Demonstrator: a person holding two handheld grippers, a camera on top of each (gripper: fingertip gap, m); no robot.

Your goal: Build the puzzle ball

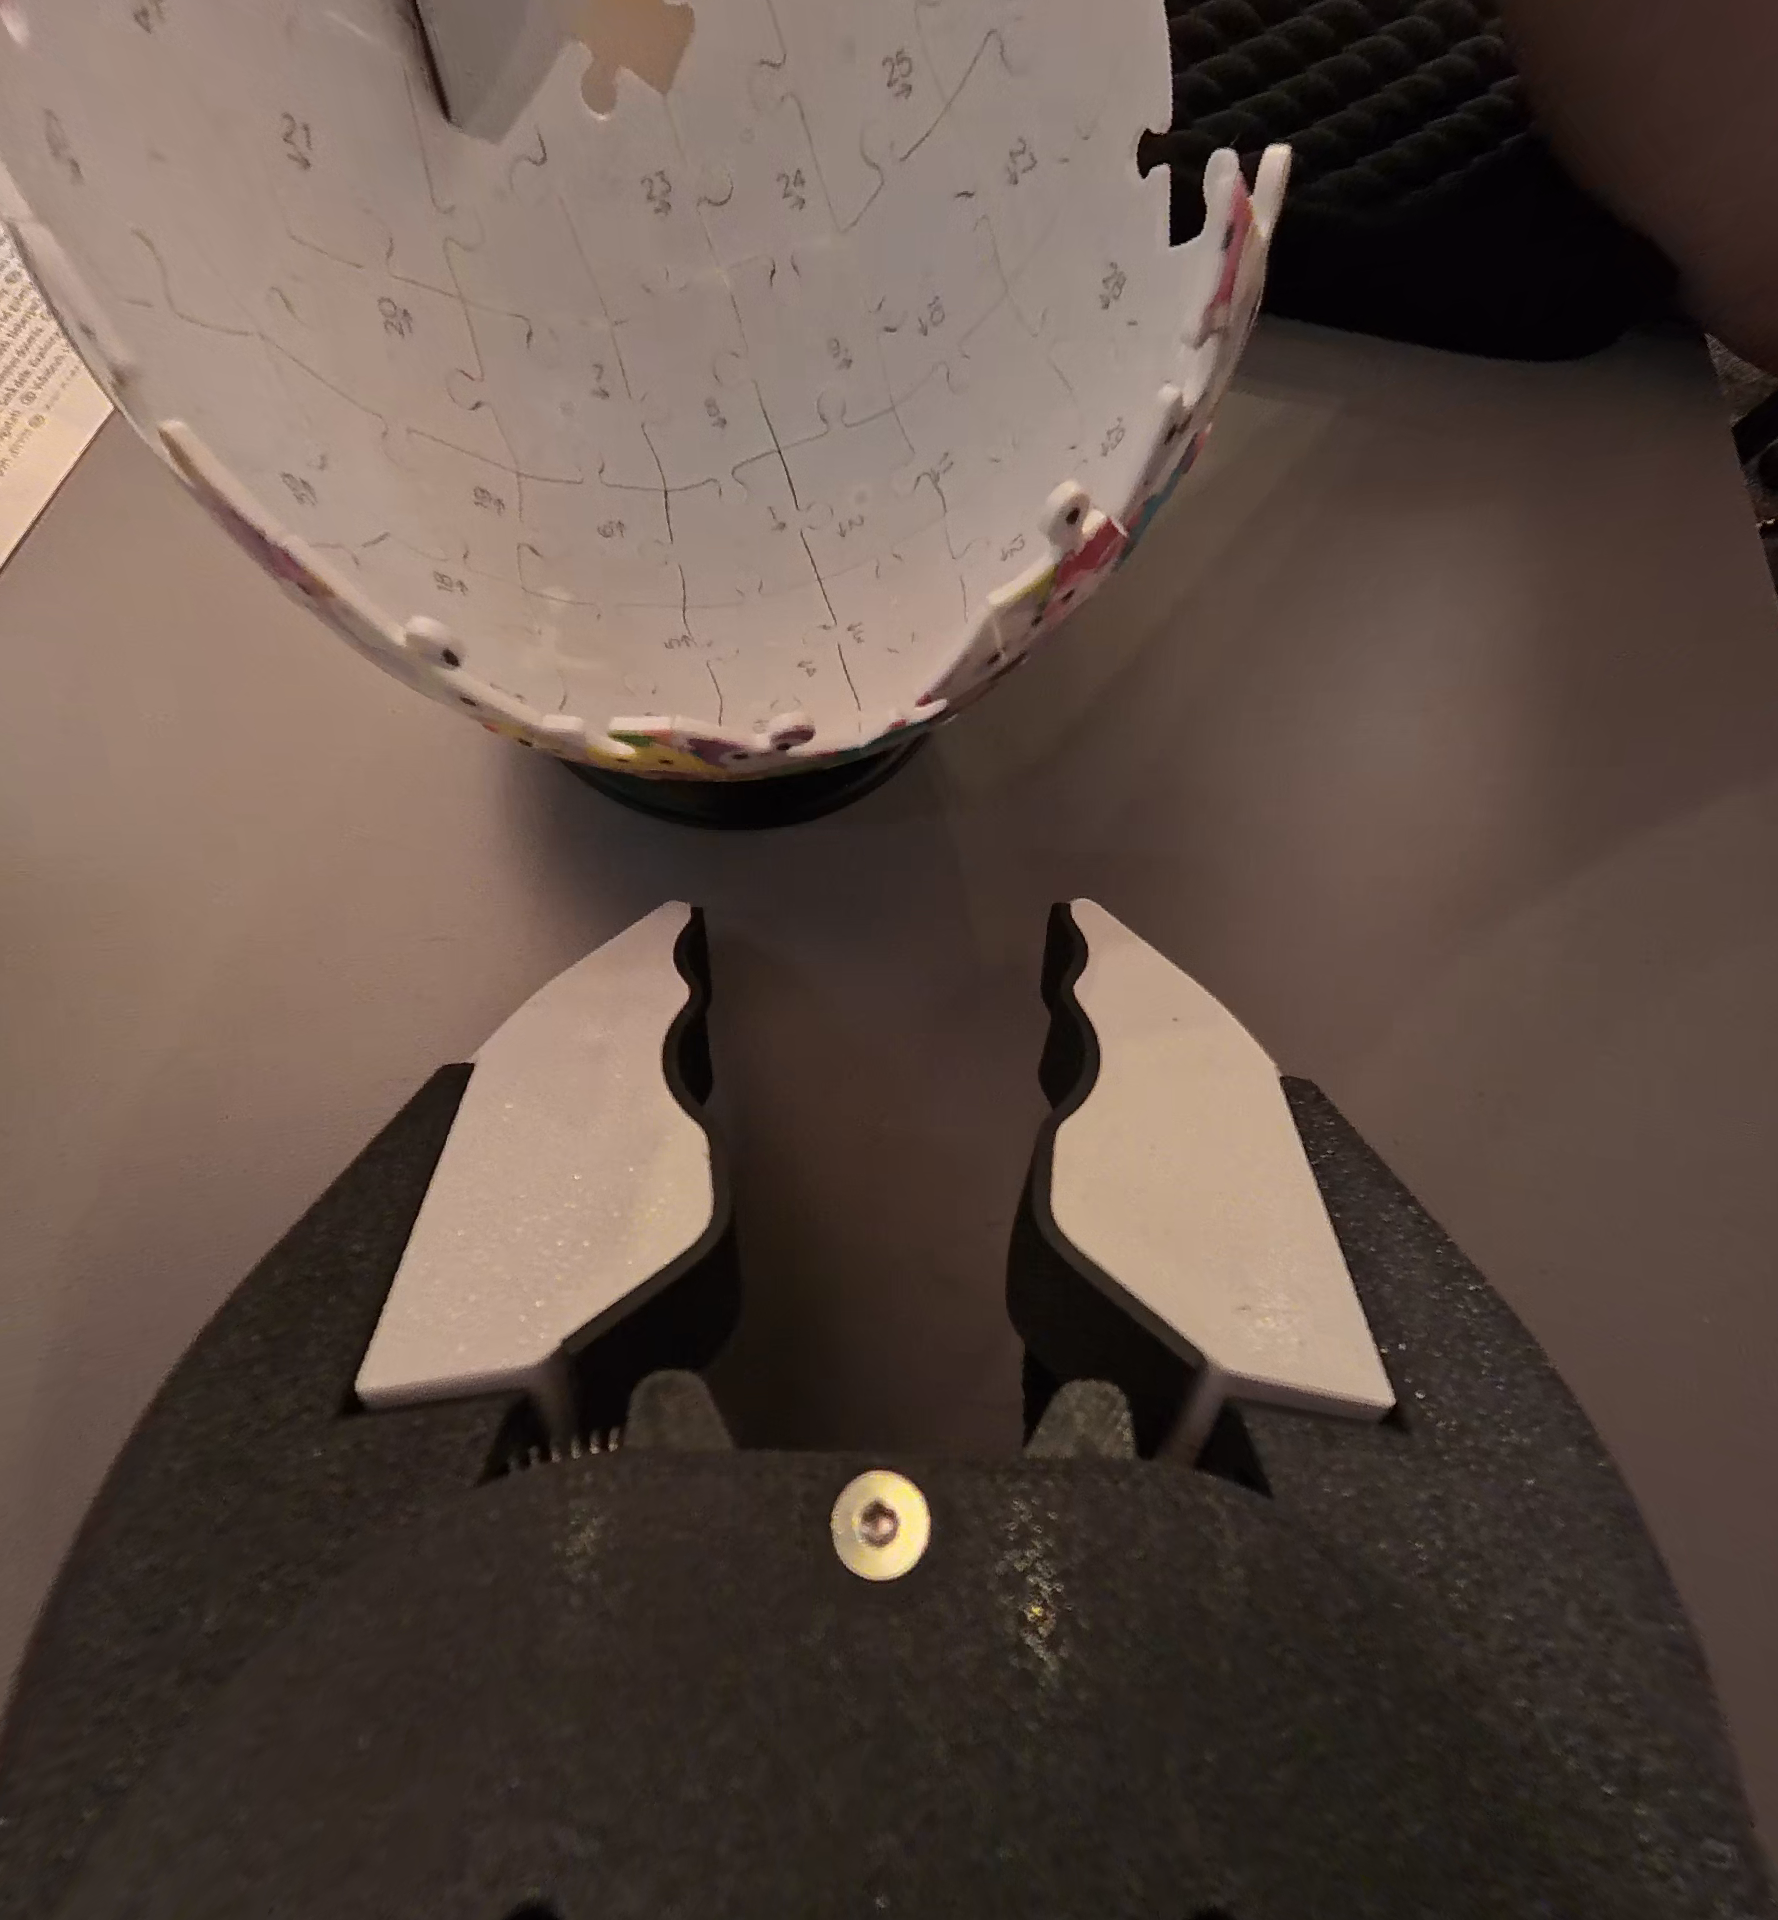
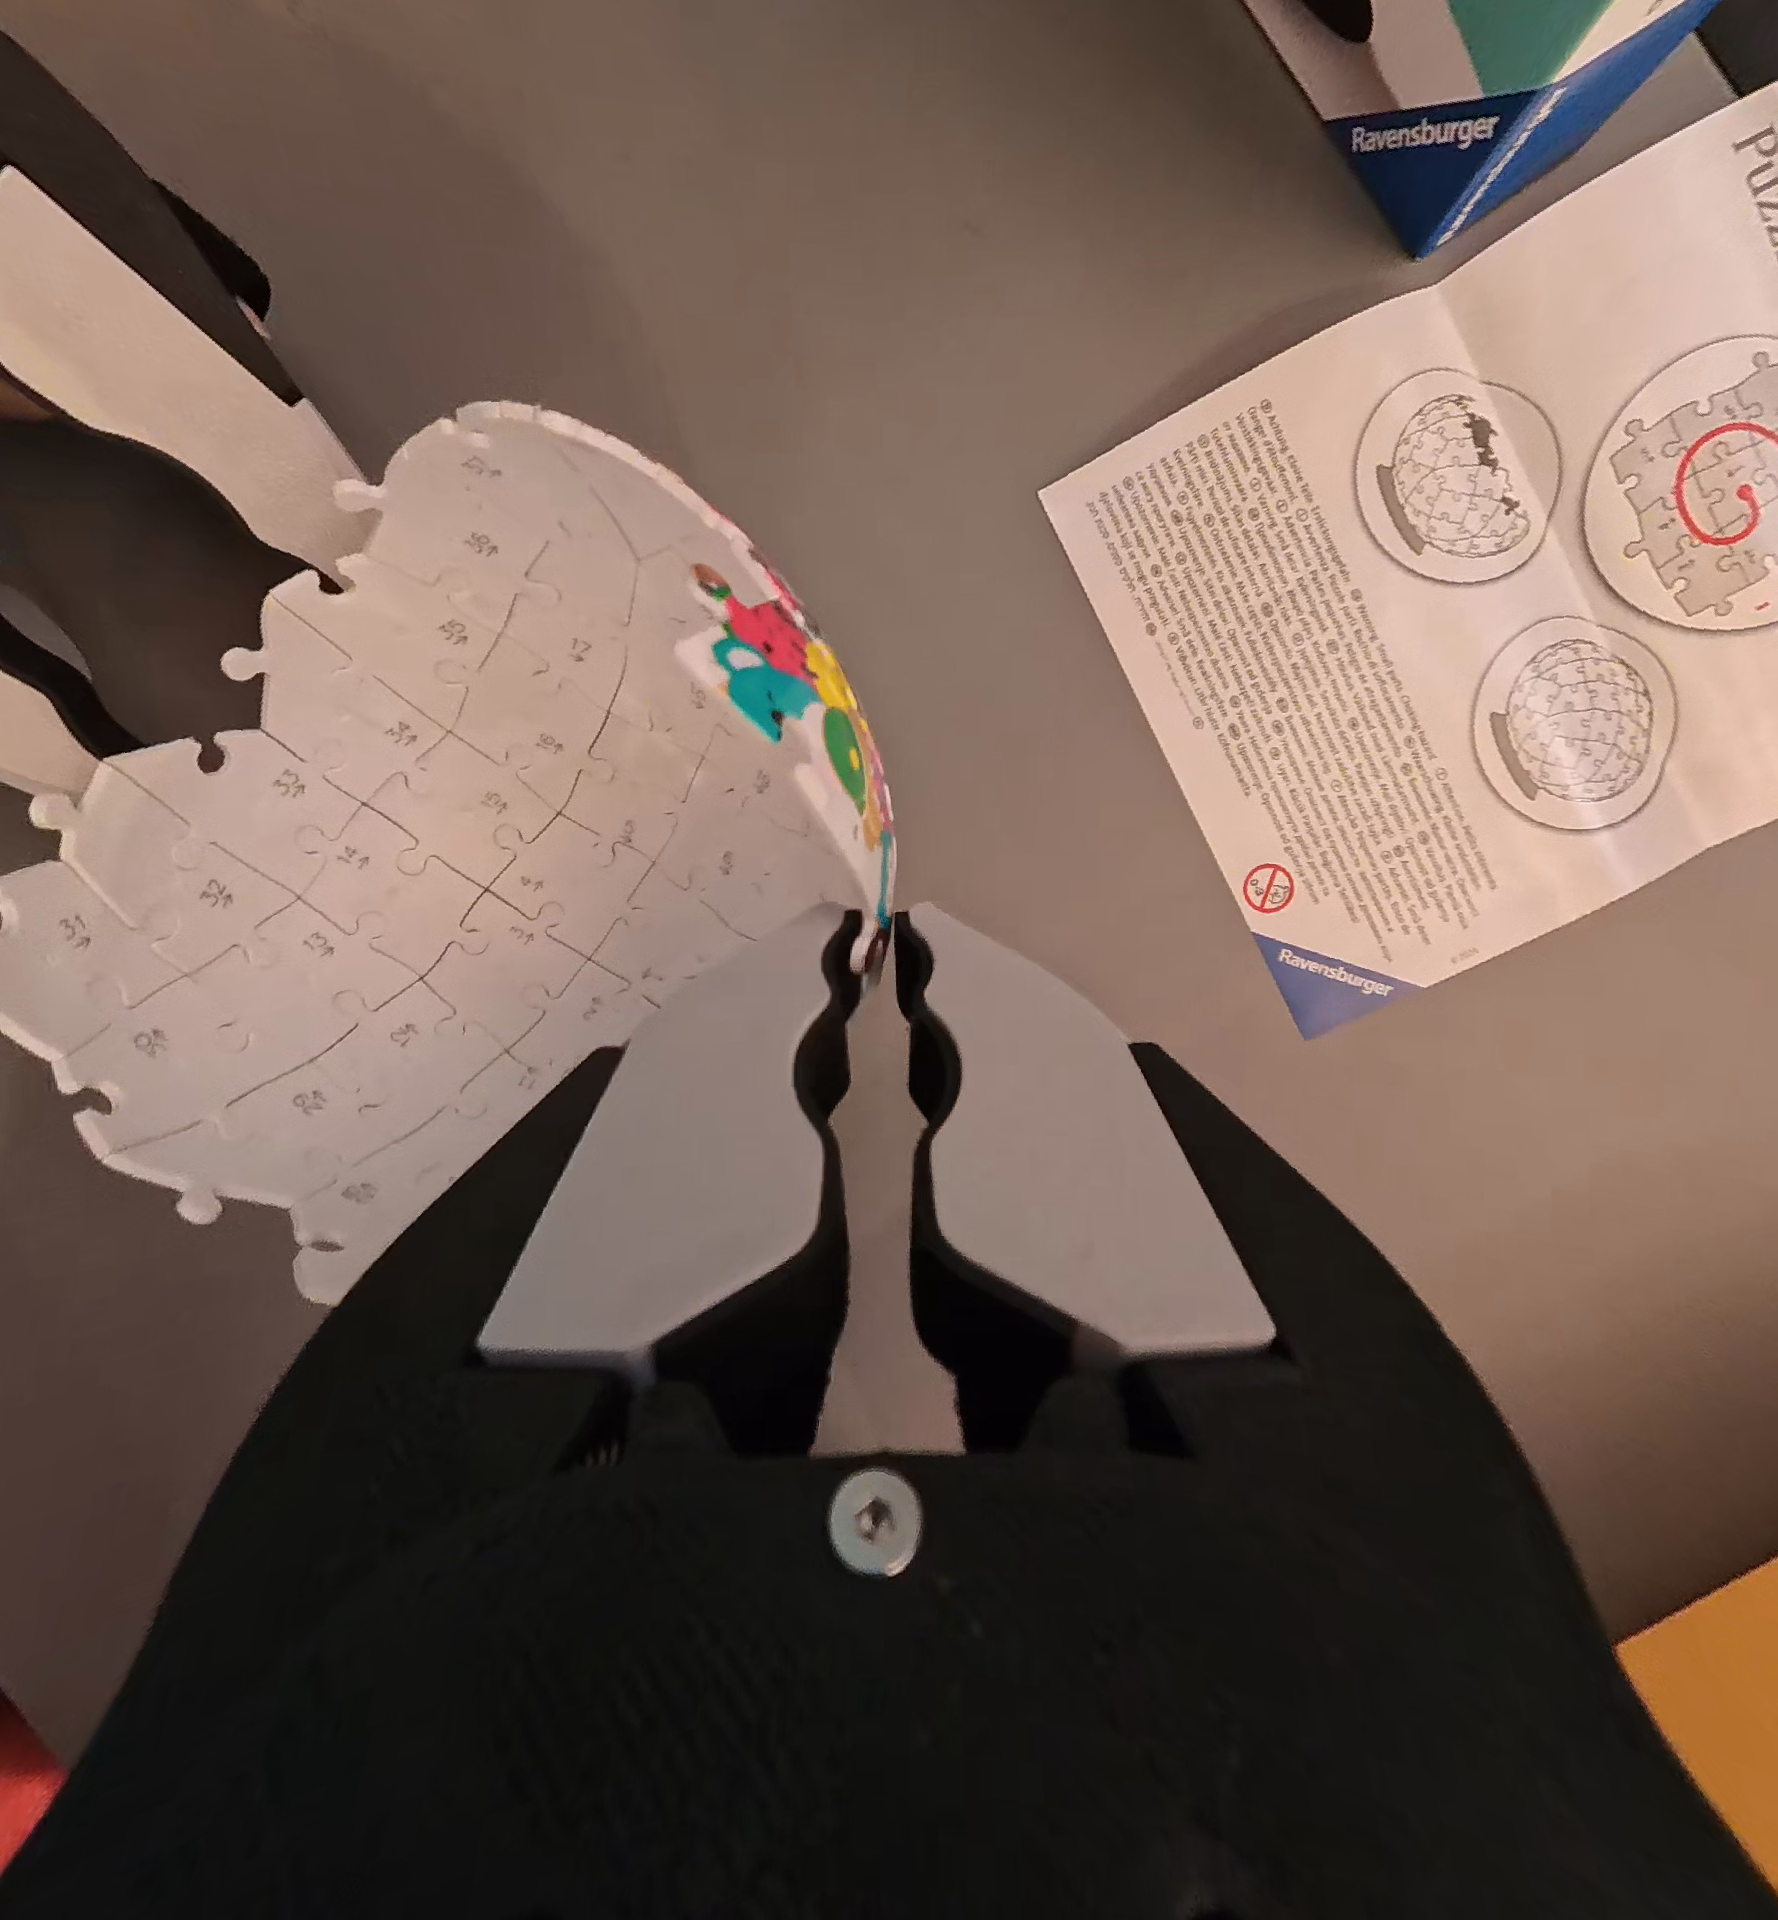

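The puzzle ball (image 1: 656, 395) is only partly built: a curved bowl of interlocked pieces, white on the inside with small printed marks on each piece, and printed in bright pink, teal, yellow and green on the outside (image 2: 802, 675). Its rim is ragged, with knobs and notches of unfinished rows sticking out all round. In the left wrist view the shell sits on a dark round stand (image 1: 760, 795) on the grey table (image 1: 241, 831), tipped so its hollow faces the camera. The left gripper (image 1: 874, 914) has its two fingers spread wide with nothing between them, and it sits just short of the shell's lower edge, not touching it. In the right wrist view the right gripper (image 2: 877, 920) has its fingers drawn close together, pinching the shell's rim at the very tips, where a sliver of the coloured edge shows between them; the white inside of the shell fans away to the left of the fingers. The other gripper shows at the far left edge of that view, beyond the shell. To the right, well apart from the shell, a folded instruction sheet (image 2: 1436, 675) lies flat on the table, with a blue box (image 2: 1467, 125) near the top edge.
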